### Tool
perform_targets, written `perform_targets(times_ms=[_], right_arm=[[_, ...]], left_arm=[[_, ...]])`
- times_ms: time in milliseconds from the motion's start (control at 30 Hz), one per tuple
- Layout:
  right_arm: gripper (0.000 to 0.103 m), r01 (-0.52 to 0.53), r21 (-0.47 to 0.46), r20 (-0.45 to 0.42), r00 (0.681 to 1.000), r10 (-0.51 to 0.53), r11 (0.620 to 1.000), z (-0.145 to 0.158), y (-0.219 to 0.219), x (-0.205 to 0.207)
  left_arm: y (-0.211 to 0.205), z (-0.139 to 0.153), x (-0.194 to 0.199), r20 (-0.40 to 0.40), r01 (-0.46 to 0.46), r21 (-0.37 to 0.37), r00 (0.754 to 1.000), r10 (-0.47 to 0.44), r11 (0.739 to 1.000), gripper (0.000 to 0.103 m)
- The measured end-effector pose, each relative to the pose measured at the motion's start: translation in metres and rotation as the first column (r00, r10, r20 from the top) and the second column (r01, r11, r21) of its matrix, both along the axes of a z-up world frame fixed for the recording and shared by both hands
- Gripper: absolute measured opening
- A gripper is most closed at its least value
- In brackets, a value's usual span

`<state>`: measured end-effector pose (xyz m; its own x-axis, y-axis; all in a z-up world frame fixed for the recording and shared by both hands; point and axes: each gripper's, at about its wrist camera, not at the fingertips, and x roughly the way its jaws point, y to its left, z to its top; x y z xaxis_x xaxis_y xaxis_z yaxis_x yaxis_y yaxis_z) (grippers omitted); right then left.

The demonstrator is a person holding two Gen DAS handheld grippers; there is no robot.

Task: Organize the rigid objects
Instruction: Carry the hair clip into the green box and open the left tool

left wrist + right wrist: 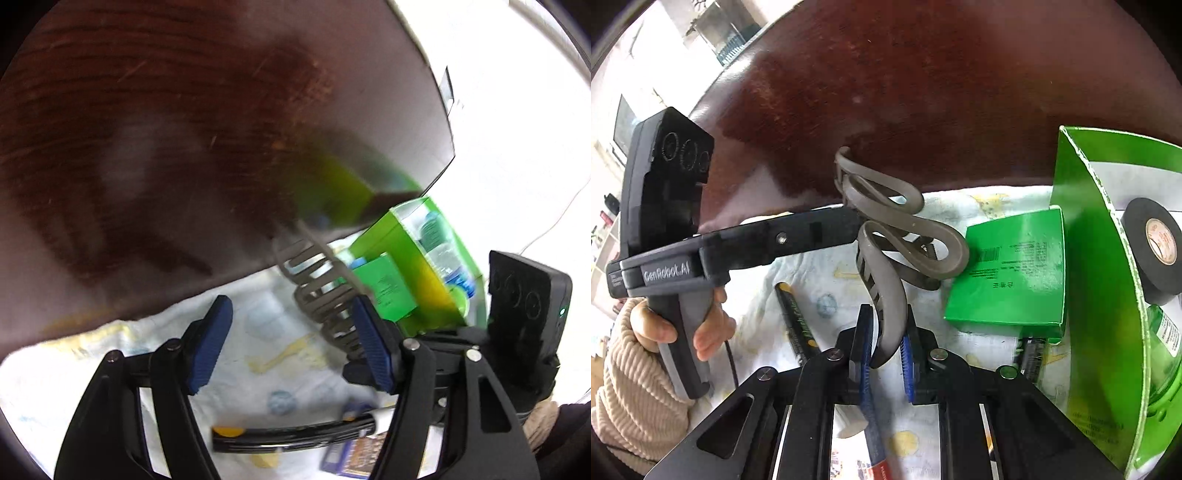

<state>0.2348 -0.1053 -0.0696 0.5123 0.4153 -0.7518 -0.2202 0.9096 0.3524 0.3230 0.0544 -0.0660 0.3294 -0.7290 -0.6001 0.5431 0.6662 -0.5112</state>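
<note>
My left wrist camera looks steeply down along its fingers, close over the printed cloth [266, 369] and the dark wooden table [184, 129], blurred. My right wrist camera also tilts down, very near. Both views share the grey coiled strap [897, 229], the green box [1008, 269] and the cloth.

Blurred green box [402, 254], bottom-cropped pen [877, 443]

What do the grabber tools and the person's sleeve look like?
Each gripper is black plastic with shiny silver screws. The left gripper and the right gripper both have ridged blue pads on their fingers. The left one's grey and black handle reads "GenRobot.AI" in white, and its black top block carries three round rings. A thin dark cable hangs below. The sleeve is cream ribbed knit.
</note>
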Motion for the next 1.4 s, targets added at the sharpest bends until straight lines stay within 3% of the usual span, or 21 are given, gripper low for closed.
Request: perform_targets(times_ms=[200,533,667,767,1033,1400], right_arm=[[0.015,-0.030,-0.007,0.056,0.998,0.030,1.000,0.020,-0.001,-0.016],[0.015,-0.022,-0.010,0.162,0.986,0.024,1.000,0.061,-0.024,-0.054],[0.015,0.010,-0.014,0.201,0.980,-0.007,1.000,0.076,-0.049,-0.073],[0.015,0.045,-0.014,0.218,0.975,-0.040,0.999,0.083,-0.073,-0.088],[0.015,0.140,-0.015,0.220,0.966,-0.133,0.990,0.083,-0.134,-0.116],[0.015,0.210,-0.006,0.168,0.964,-0.206,0.978,0.059,-0.185,-0.123]], left_arm=[[0.002,0.024,-0.020,0.054,0.015,0.015,0.998,-0.016,1.000,0.039],[-0.028,0.084,-0.054,0.190,0.049,0.098,0.979,-0.067,0.994,0.038],[-0.058,0.102,-0.069,0.233,0.110,0.117,0.963,-0.135,0.987,0.028],[-0.078,0.110,-0.078,0.264,0.143,0.144,0.948,-0.178,0.979,0.027],[-0.160,0.110,-0.093,0.258,0.227,0.198,0.926,-0.274,0.954,0.025],[-0.222,0.085,-0.101,0.208,0.271,0.301,0.917,-0.340,0.914,0.024]])
